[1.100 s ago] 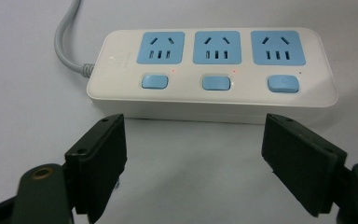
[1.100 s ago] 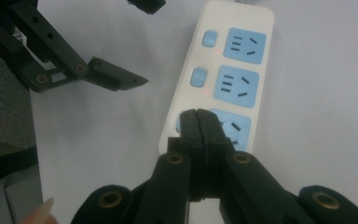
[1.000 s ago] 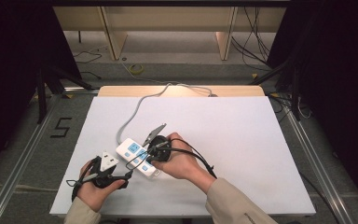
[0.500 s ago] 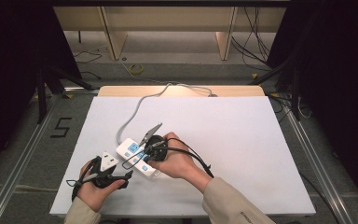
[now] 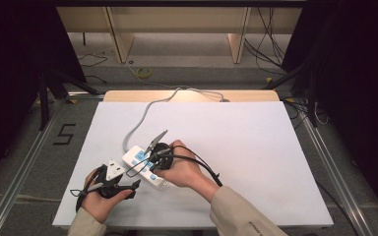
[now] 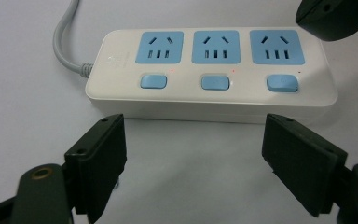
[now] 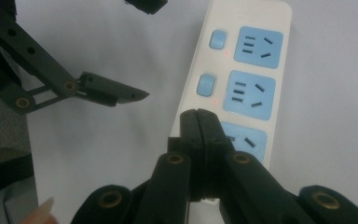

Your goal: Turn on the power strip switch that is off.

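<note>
A white power strip (image 6: pixel 209 74) with three blue sockets and three blue switches lies on the white tabletop (image 5: pixel 256 142), its grey cord (image 5: pixel 142 115) running from one end toward the far edge. The left tool (image 6: pixel 193 163) sits just in front of the strip's long side, jaws spread wide with nothing between them. The right tool (image 7: pixel 199 122) has its jaws pressed together, tips over the strip's end socket, seemingly touching the casing near the third switch.
</note>
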`<state>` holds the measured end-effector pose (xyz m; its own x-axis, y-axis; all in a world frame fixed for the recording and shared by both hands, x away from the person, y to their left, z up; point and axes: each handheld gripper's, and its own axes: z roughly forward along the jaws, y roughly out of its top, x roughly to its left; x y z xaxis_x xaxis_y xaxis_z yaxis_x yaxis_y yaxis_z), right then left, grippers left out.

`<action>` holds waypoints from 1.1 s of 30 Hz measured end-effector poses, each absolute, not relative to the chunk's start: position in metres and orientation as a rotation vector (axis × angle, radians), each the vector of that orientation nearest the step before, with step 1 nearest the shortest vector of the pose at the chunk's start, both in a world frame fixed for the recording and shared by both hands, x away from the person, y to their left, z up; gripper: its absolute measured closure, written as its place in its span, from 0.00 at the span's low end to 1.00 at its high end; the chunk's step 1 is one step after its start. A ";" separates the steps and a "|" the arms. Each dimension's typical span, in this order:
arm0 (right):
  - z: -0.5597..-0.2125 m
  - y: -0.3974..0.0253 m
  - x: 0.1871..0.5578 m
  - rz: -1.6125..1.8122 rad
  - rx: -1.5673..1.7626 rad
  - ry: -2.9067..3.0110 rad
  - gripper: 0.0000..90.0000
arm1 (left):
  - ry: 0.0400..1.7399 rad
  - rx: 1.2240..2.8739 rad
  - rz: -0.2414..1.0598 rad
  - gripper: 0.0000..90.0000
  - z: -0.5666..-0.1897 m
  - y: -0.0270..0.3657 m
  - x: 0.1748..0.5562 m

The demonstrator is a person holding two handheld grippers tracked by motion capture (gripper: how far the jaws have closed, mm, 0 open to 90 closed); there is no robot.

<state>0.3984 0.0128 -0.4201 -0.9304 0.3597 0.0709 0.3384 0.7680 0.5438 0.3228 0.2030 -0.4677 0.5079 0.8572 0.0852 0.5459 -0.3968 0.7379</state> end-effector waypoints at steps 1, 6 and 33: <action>-0.421 0.013 0.399 0.885 0.575 2.922 1.00 | 1.142 2.098 0.612 0.24 -0.468 0.203 0.323; -0.426 0.017 0.400 0.864 0.583 2.930 1.00 | 1.145 2.090 0.609 0.24 -0.468 0.202 0.323; -0.442 0.029 0.403 0.791 0.589 2.962 1.00 | 1.144 2.098 0.601 0.23 -0.469 0.201 0.323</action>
